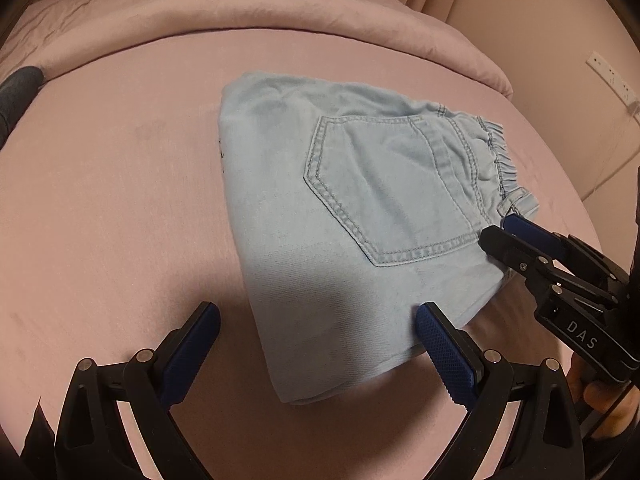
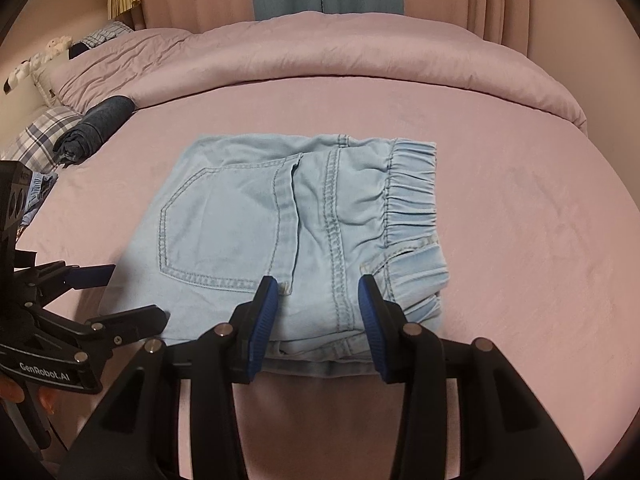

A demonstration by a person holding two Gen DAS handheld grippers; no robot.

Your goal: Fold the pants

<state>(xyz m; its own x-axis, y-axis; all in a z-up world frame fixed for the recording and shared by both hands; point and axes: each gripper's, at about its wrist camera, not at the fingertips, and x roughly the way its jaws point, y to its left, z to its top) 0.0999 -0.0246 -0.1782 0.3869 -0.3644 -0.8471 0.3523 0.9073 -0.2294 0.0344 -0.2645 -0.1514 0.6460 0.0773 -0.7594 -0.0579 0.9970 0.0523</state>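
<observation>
Both tools are matte black plastic with blue, cross-hatched rubber pads on the inner faces of their fingers. The left gripper (image 1: 318, 354) has round silver pivot pins along its linkage arms, and its side bears white lettering "GenRobot.AI". The right gripper (image 2: 318, 316) shows the same silver pins and small dark screws, with "DAS" printed in white on its body. Bare skin of a hand (image 1: 600, 404) shows behind it.

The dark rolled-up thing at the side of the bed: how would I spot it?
Start from the pink bed sheet, then look past the folded light-blue pants toward the bunched pink duvet. At its left end lies the dark blue fabric roll, beside a plaid cushion: the only dark, rolled item.
</observation>
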